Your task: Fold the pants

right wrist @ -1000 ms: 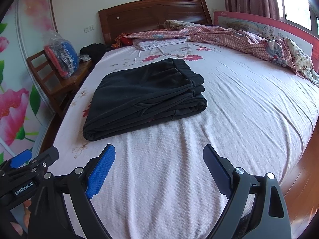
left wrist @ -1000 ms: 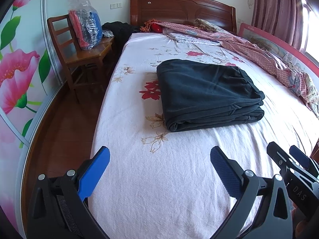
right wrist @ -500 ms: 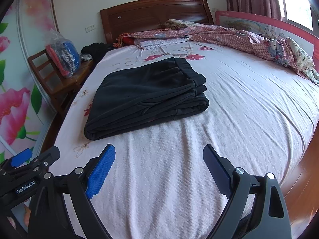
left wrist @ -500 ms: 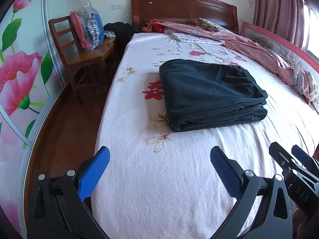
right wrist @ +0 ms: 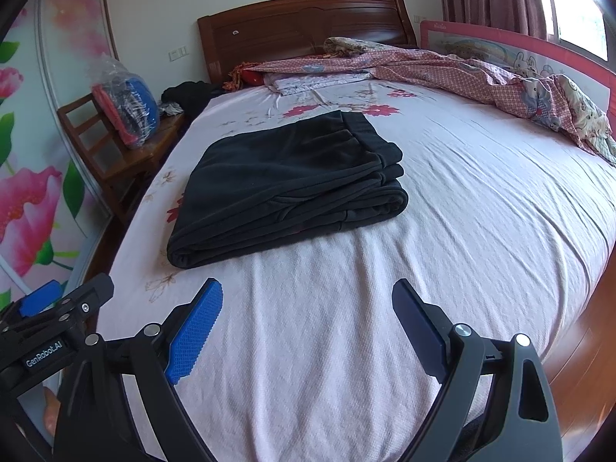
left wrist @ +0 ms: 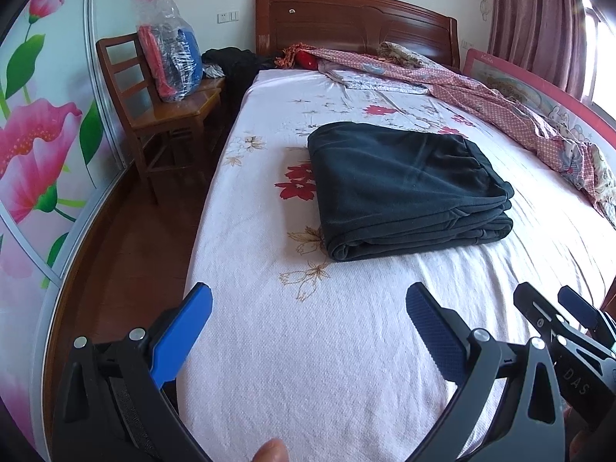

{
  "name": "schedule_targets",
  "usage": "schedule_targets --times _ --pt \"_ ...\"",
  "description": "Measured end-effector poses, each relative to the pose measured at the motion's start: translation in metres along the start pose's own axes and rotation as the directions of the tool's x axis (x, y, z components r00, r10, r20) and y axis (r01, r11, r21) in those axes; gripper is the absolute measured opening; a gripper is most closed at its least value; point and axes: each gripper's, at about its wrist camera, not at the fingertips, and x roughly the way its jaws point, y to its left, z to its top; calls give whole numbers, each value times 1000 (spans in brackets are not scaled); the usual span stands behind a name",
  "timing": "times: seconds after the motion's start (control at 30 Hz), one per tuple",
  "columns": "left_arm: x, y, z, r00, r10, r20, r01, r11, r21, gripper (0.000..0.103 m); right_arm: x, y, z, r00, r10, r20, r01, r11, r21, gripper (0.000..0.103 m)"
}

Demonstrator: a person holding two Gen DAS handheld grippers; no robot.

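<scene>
The left gripper hangs over the near end of the bed with its blue-padded fingers spread wide and nothing between them; the right gripper sits just beside it, equally wide apart and holding nothing, its body showing at the right edge of the left wrist view. Below both lies a bare stretch of pale pink sheet, lightly wrinkled, running from the fingertips up to the pants. The pants are dark, folded into a thick rectangular stack, lying flat on the middle of the bed toward its left side. Their rolled fold faces the grippers, stacked layered ends face right, and the waistband lies on top at the far right corner. The bed's left edge drops to a wooden floor, where a wooden chair carrying a plastic-wrapped bundle stands close by. To the right of the pants the sheet is open out to a crumpled patterned blanket along the far side rail. The headboard closes the far end.
</scene>
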Motion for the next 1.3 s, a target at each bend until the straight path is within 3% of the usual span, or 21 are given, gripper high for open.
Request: schedule_targets --times 0.5,0.97,1.3 --pt "-10 -8 5 996 -91 -4 91 996 20 101 -3 -9 0 1000 -19 0 19 1000 7 89" --pt "-7 -16 -1 998 -66 -16 67 996 65 101 0 -15 -1 1000 -26 -15 26 999 22 89" --pt "-3 -9 1 998 -55 -35 56 998 28 101 1 -13 -2 1000 -18 -16 18 999 27 89"
